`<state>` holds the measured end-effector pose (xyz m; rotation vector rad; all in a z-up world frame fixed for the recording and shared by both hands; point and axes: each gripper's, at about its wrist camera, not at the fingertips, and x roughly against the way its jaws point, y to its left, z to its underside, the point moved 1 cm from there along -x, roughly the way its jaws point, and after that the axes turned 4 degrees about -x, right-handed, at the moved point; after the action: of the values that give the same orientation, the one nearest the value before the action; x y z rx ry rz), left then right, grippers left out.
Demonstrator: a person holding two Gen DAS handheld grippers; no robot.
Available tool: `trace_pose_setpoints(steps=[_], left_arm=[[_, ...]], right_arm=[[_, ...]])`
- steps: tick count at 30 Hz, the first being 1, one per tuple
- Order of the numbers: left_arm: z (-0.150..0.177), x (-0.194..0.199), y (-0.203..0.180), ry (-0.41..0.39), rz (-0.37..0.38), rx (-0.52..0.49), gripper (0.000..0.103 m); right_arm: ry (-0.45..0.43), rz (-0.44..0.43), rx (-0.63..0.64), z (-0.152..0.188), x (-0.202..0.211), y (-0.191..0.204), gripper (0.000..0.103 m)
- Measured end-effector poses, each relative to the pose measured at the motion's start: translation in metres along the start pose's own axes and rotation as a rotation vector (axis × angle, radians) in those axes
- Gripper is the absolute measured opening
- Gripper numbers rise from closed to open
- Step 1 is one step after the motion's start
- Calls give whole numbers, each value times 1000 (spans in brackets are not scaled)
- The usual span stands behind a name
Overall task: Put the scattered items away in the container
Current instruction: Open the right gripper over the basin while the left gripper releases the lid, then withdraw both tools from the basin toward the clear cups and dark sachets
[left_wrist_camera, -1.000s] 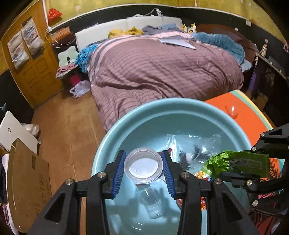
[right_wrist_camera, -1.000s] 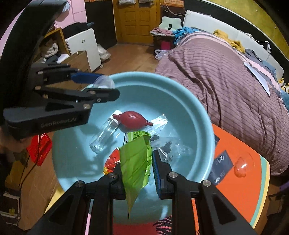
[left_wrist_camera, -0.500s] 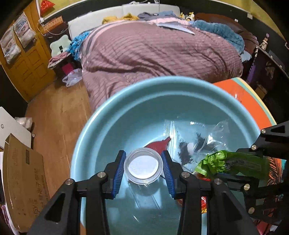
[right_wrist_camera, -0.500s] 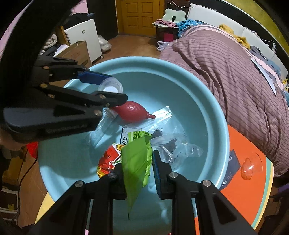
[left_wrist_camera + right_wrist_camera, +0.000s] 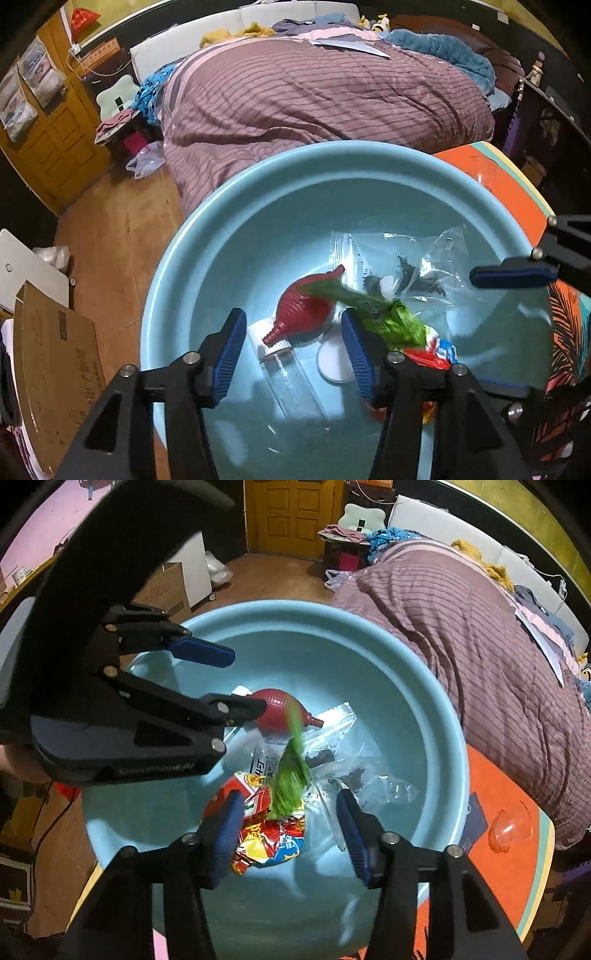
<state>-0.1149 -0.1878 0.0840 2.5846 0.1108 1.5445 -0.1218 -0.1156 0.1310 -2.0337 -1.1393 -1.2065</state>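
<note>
This is a bedroom in a lived-in home. A wide bed under a rumpled mauve striped quilt (image 5: pixel 314 99) fills the room, with a white padded headboard (image 5: pixel 236 40) and loose clothes behind it. A panelled wooden door (image 5: pixel 291 513), worn wooden floorboards (image 5: pixel 110 236), a brown cardboard box (image 5: pixel 55 369) and a crumpled plastic bag (image 5: pixel 146 160) on the floor complete it.

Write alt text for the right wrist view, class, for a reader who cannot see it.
The right gripper is opening above a blue basin as a blurred green packet drops from it onto a red snack bag. The left gripper, also opening, hangs over a red bulb blower.
</note>
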Motion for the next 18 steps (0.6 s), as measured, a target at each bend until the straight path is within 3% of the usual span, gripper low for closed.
trace_pose_setpoints(steps=[4, 7, 18], left_arm=[[0, 7, -3, -11, 11, -5, 72], [-2, 14, -4, -23, 37, 11, 81], [-5, 42, -19, -32, 59, -13, 88]], right_arm=[[-21, 8, -8, 3, 9, 1, 72], [-41, 18, -14, 6, 20, 2, 86], [-88, 11, -47, 24, 67, -2, 93]])
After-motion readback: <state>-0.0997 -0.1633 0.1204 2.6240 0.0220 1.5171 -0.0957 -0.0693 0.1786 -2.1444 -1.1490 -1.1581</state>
